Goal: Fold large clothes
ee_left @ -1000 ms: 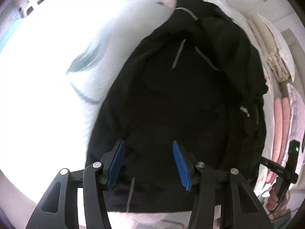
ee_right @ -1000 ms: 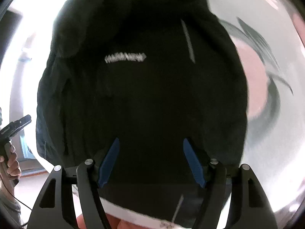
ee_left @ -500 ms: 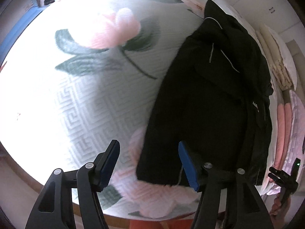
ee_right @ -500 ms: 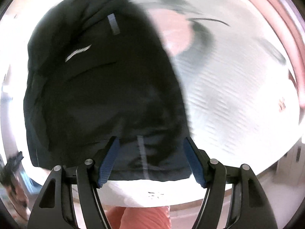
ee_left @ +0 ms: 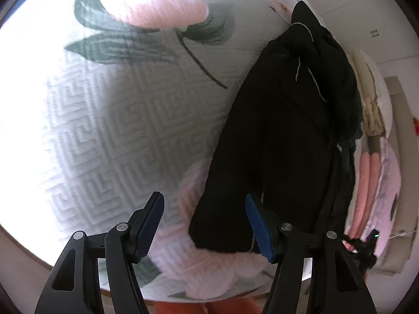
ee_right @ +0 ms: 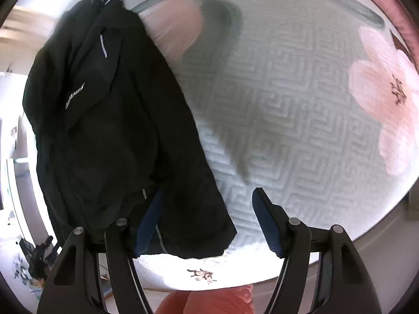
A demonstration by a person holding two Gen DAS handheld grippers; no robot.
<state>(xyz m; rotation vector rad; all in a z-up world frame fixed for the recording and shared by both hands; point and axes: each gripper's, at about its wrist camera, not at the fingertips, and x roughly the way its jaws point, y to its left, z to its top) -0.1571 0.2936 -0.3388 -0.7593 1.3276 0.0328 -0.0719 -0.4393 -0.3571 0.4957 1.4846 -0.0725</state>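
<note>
Black jacket (ee_right: 112, 136) laid lengthwise on left of flowered bedspread (ee_right: 301, 120). Right tool (ee_right: 207, 222) held wide apart above jacket's near hem corner, nothing gripped.

Both cameras sit just behind their own fingers and look steeply down onto a bed, close above its near edge. The left wrist view looks past the left gripper (ee_left: 205, 225) over the quilted floral bedspread (ee_left: 125, 120), with the black jacket (ee_left: 282, 141) filling its right half. The right wrist view looks past the right gripper (ee_right: 207, 222) from the other side, so the same jacket (ee_right: 110, 130) fills its left half and the bedspread (ee_right: 301, 110) its right. The jacket and the quilt around it are what the views share.
</note>
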